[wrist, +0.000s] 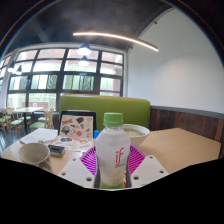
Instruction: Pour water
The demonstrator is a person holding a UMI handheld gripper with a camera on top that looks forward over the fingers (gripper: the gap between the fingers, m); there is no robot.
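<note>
Sunlit café windows are glowing behind a wooden worktop [185,142] where the tongs [113,168] are clamping a capped water bottle [112,150], upright; pouring is apparently yet to begin, a cup [34,152] waiting near left.

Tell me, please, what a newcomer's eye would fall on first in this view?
First, the clear bottle with a pale green cap and pink logo, upright between the gripper fingers, whose pink pads flank it. Then the white cup on the wooden table, off to one side, and the green bench beyond.
</note>
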